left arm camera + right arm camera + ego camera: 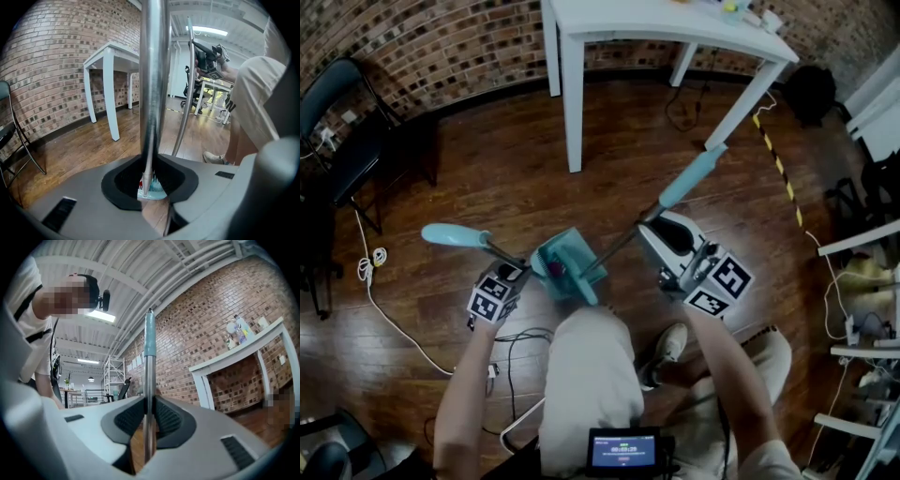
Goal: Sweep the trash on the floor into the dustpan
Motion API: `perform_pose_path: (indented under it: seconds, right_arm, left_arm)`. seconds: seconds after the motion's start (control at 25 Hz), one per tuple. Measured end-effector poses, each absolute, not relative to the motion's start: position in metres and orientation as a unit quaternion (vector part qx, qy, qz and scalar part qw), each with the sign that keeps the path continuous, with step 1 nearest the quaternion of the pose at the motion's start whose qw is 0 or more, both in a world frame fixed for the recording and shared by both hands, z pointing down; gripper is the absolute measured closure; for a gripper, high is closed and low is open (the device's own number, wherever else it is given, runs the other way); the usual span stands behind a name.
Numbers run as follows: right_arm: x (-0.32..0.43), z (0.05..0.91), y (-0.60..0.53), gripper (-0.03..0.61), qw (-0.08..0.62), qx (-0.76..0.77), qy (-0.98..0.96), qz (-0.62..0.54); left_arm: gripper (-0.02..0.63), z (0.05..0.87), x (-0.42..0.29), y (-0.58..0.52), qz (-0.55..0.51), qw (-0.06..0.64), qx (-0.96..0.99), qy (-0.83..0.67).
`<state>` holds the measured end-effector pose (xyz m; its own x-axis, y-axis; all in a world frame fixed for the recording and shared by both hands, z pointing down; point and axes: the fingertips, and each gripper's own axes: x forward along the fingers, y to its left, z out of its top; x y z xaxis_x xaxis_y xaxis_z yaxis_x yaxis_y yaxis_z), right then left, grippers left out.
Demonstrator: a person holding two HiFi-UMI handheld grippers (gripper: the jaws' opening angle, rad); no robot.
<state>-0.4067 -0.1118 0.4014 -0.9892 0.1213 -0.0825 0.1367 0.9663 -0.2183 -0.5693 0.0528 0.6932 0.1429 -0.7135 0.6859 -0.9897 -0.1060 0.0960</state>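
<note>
- The left gripper (149,165) is clamped tight on the metal rod of the dustpan (570,264), which sits on the floor (487,178) just in front of the person's knee. If that rod twists in the jaws, the pan could tip.
- The right gripper (149,420) pinches the broom (689,180) by its rod, which slants down to the pan's mouth.
- A small pink scrap (554,269) shows at the pan. Whether it lies fully inside I cannot tell, so a quick flick of the broom could knock it back out.
- The broom's long top end points toward the white table (572,103), and a wide swing might strike its leg.
- Loose cables (520,339) lie by the feet and could snag either tool.
</note>
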Motion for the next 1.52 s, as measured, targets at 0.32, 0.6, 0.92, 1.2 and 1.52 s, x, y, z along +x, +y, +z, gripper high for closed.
perform_pose_path:
  seconds: [0.32,0.6,0.92,1.2,1.52]
  right_arm:
    - [-0.380,0.364,-0.115,0.497,0.070,0.054,0.989,-0.120]
    - [-0.350,0.338,-0.136,0.495,0.105,0.012,0.986,-0.132]
    - [-0.275,0.255,-0.168,0.495,0.166,-0.058,0.981,-0.083]
    - [-0.186,0.227,-0.182,0.495,0.154,-0.132,0.979,-0.033]
    - [-0.085,0.260,-0.179,0.495,0.080,-0.178,0.981,0.008]
  left_arm:
    - [0.532,0.694,-0.567,0.053,0.246,0.280,0.700,-0.610]
    - [0.532,0.692,-0.567,0.055,0.244,0.279,0.697,-0.614]
    - [0.532,0.676,-0.568,0.036,0.221,0.262,0.693,-0.634]
    - [0.531,0.644,-0.553,-0.003,0.224,0.234,0.708,-0.627]
    - [0.531,0.592,-0.521,-0.042,0.230,0.199,0.731,-0.611]
